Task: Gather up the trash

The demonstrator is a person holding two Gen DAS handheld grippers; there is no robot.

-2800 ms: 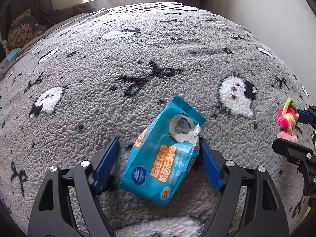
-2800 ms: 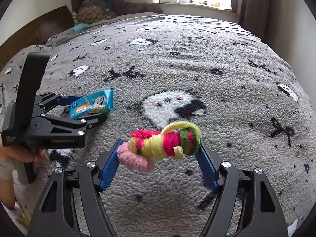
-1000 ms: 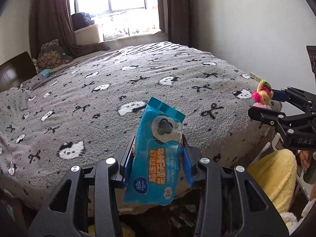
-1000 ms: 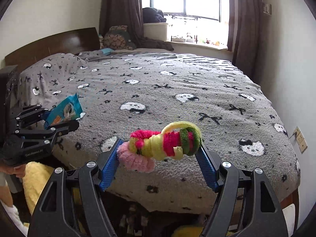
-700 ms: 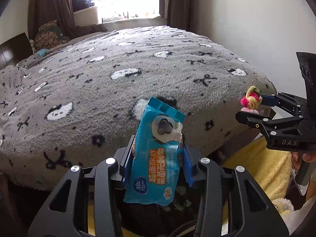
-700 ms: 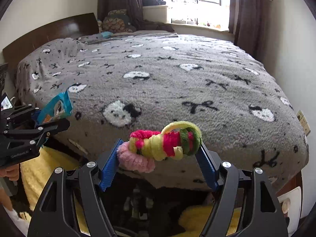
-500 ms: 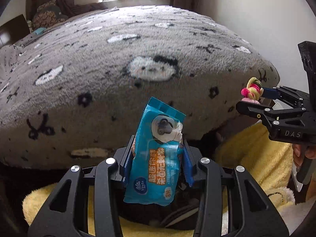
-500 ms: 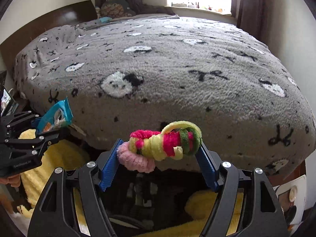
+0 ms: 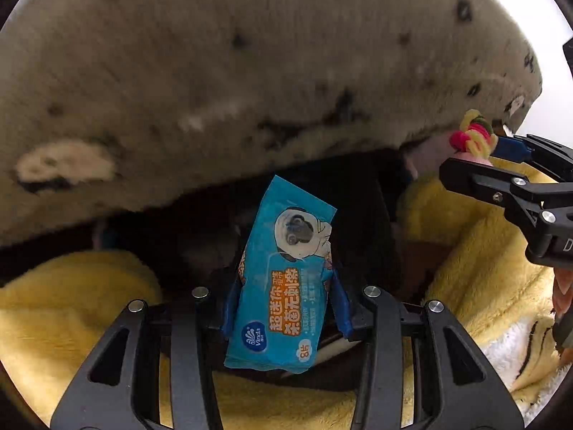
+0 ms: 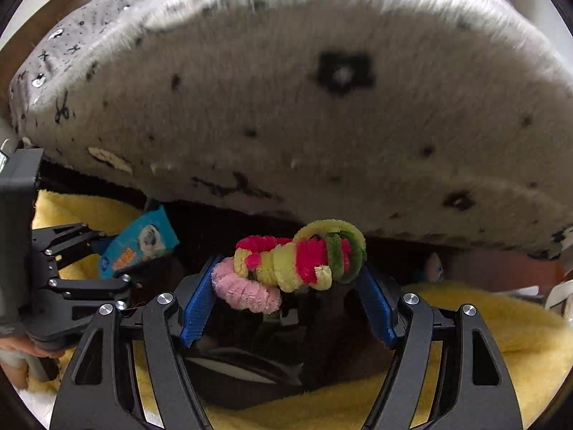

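- Both our grippers have dropped from above the bed to below its edge since half a second ago, so the grey blanket (image 9: 222, 82) now hangs over the top of each view, blurred.
- Our left gripper (image 9: 283, 308) is clenched on a blue wet-wipes packet (image 9: 283, 279), its blue pads pressing the packet's two long sides; the packet stands nearly upright, tilted a little right, with its sticker flap at the top.
- Beneath and behind that packet we see a dark opening between folds of yellow fleece (image 9: 71, 315); we cannot tell whether it is a bin or a bag, nor what lies inside.
- From the right wrist camera, the same packet (image 10: 139, 243) shows at far left, held out over the yellow fleece (image 10: 501, 326).
- Our right gripper (image 10: 290, 286) grasps a bundle of twisted pipe cleaners (image 10: 297, 258), pink, red, yellow and green, lying crosswise between its blue fingers (image 10: 197, 304).
- Under that bundle we make out a dark cavity with a pale curved edge (image 10: 247, 372), its contents too dim to name.
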